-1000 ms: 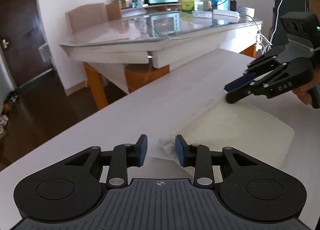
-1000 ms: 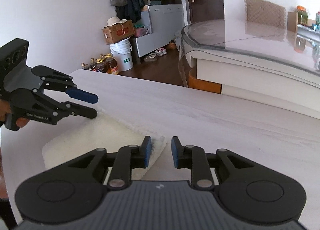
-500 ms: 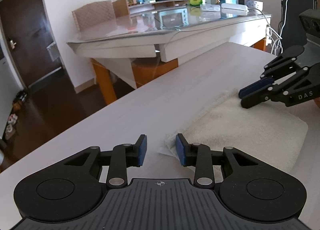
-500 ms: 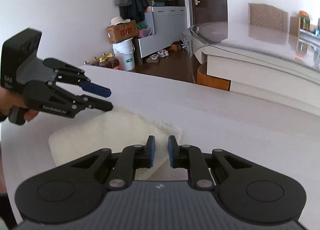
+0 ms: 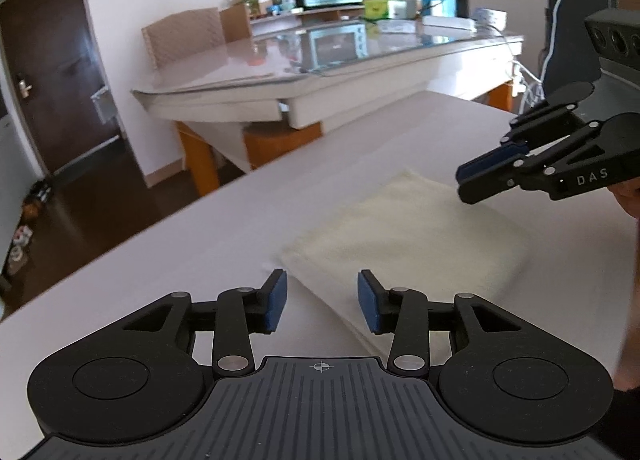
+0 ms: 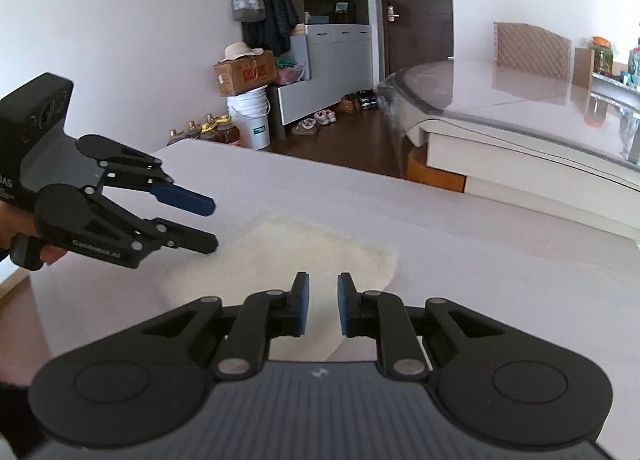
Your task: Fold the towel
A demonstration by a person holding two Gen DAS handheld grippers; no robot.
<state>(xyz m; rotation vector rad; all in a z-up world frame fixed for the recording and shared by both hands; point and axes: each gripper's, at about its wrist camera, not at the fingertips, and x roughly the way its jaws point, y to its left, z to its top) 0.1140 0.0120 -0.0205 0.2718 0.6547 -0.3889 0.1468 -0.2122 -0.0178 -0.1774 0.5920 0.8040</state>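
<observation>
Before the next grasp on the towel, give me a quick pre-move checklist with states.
1. Cream terry towel lying flat, folded, on the white table: ok.
2. Left gripper open and empty: ok.
3. Right gripper open and empty: ok.
4. Left gripper lined up with the towel's near corner, which sits between its jaws in the left wrist view: ok.
5. Right gripper over the towel's opposite end: ok.
6. Whether either gripper touches the towel: cannot tell.

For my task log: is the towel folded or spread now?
Folded: the towel lies as a compact rectangle with stacked layers at its near edge, and neither tool holds it.
</observation>
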